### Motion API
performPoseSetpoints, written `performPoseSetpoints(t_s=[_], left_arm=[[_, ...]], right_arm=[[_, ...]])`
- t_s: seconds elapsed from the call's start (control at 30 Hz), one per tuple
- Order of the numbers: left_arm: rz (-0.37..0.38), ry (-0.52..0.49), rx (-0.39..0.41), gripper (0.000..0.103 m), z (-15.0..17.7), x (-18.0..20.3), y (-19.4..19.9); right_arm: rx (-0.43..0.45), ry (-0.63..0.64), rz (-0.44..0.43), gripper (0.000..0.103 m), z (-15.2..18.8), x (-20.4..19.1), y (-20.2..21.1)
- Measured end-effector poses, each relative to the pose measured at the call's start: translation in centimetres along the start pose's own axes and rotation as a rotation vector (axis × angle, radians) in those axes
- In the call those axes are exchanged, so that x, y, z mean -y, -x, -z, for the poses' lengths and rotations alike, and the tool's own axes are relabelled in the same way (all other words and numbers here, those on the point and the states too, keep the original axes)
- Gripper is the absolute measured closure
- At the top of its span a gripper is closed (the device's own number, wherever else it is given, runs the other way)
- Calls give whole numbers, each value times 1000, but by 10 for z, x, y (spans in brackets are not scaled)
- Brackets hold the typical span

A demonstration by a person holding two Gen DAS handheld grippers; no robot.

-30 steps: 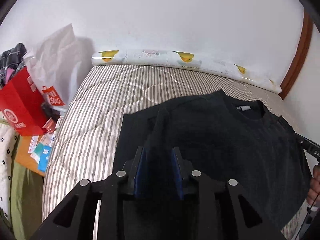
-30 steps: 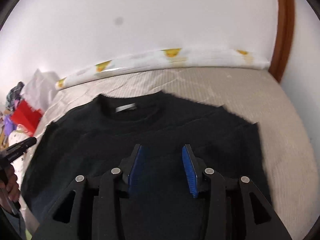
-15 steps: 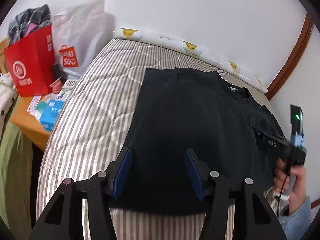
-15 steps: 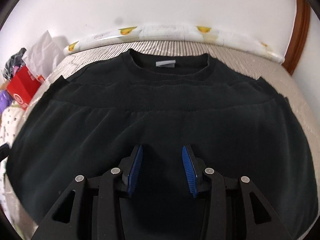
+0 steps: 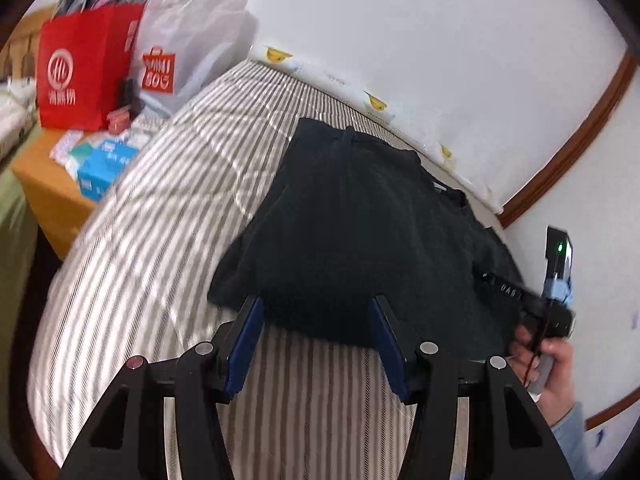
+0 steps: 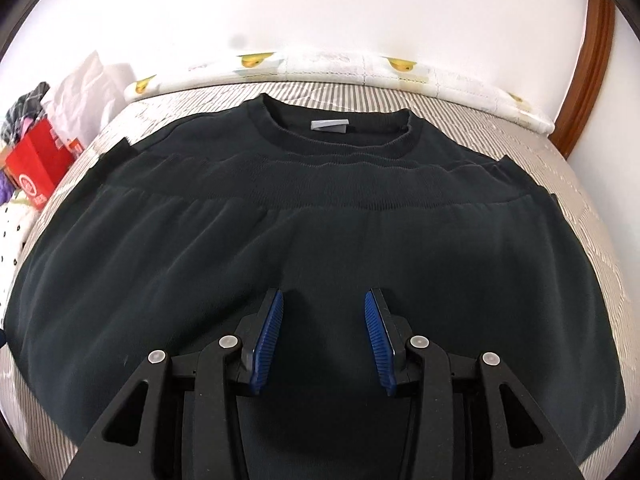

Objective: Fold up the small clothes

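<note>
Two hand-held grippers, one garment, one bed.

Item 1: black sweatshirt (image 6: 320, 240), lying flat on the striped mattress (image 5: 132, 264), collar and grey neck label (image 6: 329, 125) at twelve o'clock in the right wrist view. Hem is doubled up toward the chest, its ribbed band (image 6: 360, 196) running straight across below the collar. Left sleeve lies folded in over the body.

Item 2: left hand-held gripper (image 5: 316, 340). Jaws spread, nothing between the blue pads. One second ago they pinched a fold of the black cloth; they have just been opening, and that cloth now lies released on the garment. The gripper has backed off to the near hem edge, bare striped mattress under its fingers, sweatshirt at twelve o'clock.

Item 3: right hand-held gripper (image 6: 324, 336). Jaws parted, unchanged, holding nothing; hovering low over the middle of the folded body, closer to the cloth than a second ago. In the left wrist view it appears at three o'clock, carried by the person's hand (image 5: 548, 364).

Item 4: red paper bag (image 5: 86, 66) and white shopping bag (image 5: 188, 52), on a side table at ten o'clock, well apart from the work.

Assessment: sleeve fold appears set down and done. Both grippers free; a further fold, probably crosswise, is likely next.
</note>
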State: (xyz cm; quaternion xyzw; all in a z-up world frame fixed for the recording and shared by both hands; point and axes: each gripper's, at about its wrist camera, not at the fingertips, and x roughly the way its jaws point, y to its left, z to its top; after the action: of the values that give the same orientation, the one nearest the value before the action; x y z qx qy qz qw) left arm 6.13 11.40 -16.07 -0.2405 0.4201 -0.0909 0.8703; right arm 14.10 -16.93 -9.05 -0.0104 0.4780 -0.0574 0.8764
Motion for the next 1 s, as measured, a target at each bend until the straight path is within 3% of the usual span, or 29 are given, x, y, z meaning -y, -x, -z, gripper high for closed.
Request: performPoseSetpoints(t_s=[0.3, 0.67, 0.83, 1.0], left_arm=[[71, 129, -16, 48, 12, -21, -18], [149, 185, 50, 41, 4, -17, -36], [137, 190, 70, 42, -1, -12, -43], [65, 159, 72, 45, -5, 0, -45]], right_arm=[[17, -11, -17, 60, 31, -2, 16], [39, -18, -13, 60, 58, -4, 34], [49, -8, -14, 60, 71, -4, 47], [35, -84, -55, 59, 66, 8, 43]])
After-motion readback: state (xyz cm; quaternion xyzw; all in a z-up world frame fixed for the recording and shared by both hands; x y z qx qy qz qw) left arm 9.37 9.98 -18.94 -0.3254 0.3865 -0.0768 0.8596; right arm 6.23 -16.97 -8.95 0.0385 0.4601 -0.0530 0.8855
